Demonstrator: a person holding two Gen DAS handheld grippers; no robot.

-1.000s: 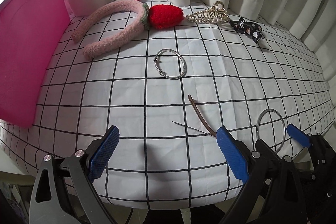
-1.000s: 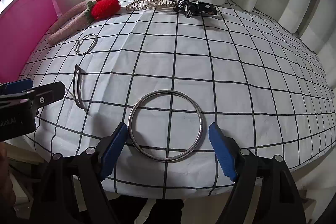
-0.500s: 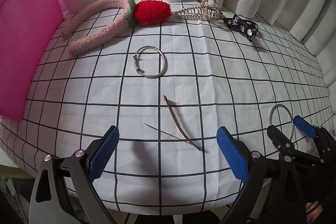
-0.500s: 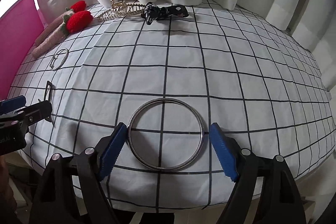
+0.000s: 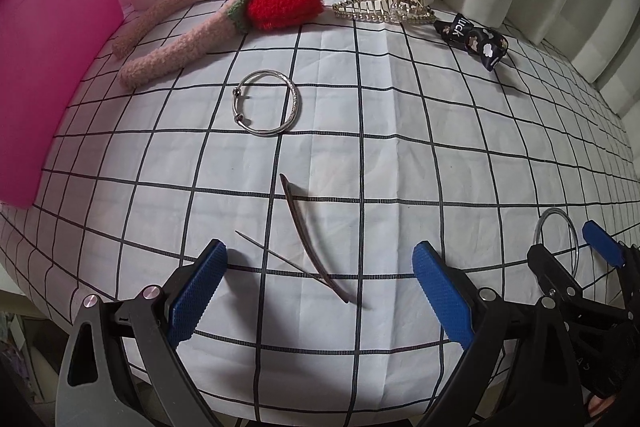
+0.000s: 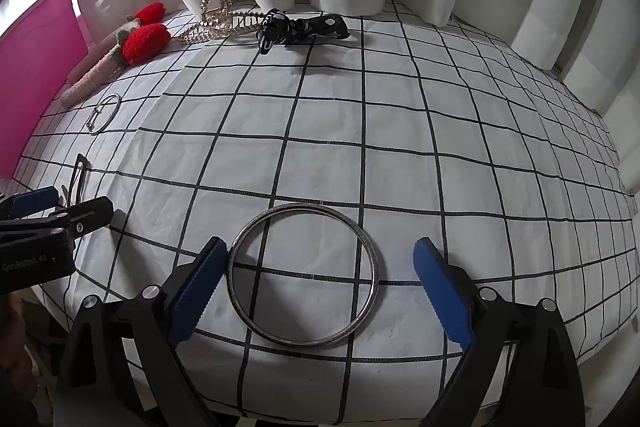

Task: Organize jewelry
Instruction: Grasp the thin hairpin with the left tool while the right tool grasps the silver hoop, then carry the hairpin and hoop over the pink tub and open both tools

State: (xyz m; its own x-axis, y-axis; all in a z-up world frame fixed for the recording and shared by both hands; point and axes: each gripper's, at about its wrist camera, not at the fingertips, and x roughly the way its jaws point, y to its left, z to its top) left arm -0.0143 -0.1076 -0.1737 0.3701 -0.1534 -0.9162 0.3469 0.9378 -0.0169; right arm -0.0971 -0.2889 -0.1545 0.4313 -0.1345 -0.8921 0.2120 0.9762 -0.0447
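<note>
While both grippers' fingers (image 5: 198, 291) stay apart, hairpin (image 5: 310, 245) points away, leaning left.

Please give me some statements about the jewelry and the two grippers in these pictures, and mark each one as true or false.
1. The right gripper is shut on the large silver bangle. False: its fingers stand open on either side of the bangle, which lies flat on the cloth.
2. The brown hair clip lies between the open fingers of the left gripper. True.
3. The gold claw clip lies beside the black bow. True.
4. The small silver bracelet hangs on the pink headband. False: it lies apart on the cloth.
</note>
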